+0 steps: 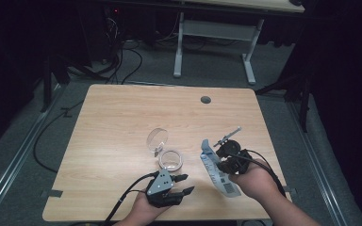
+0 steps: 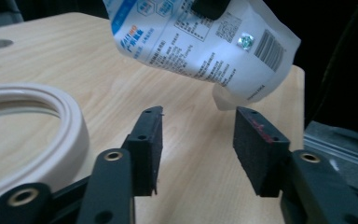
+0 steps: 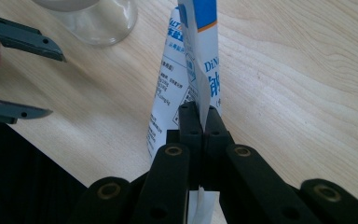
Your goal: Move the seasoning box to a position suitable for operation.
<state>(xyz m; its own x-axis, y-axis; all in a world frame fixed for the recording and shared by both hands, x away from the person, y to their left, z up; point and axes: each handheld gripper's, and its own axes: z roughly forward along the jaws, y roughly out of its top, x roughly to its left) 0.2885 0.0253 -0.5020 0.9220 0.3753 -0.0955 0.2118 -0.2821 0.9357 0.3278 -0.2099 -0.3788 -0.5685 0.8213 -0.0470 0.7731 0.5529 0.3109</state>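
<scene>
A white and blue printed pouch (image 1: 215, 168) hangs tilted over the right half of the wooden table (image 1: 122, 117). My right gripper (image 1: 220, 162) is shut on it, and the right gripper view has the pouch (image 3: 186, 79) pinched edge-on between the closed pads of that gripper (image 3: 200, 123). A clear glass jar (image 1: 171, 160) stands mid-table with its hinged lid (image 1: 157, 139) flipped open. My left gripper (image 1: 185, 184) sits just in front of the jar, open with nothing between its pads. In its own view the left gripper (image 2: 196, 140) faces the pouch (image 2: 200, 42), with the jar's pale rim (image 2: 51, 107) at the left.
A round cable hole (image 1: 205, 100) lies in the tabletop near the far edge. Beyond the table stands a white desk frame (image 1: 214, 42), with cables on the grey floor (image 1: 122, 66). Both hands are close to the table's near edge.
</scene>
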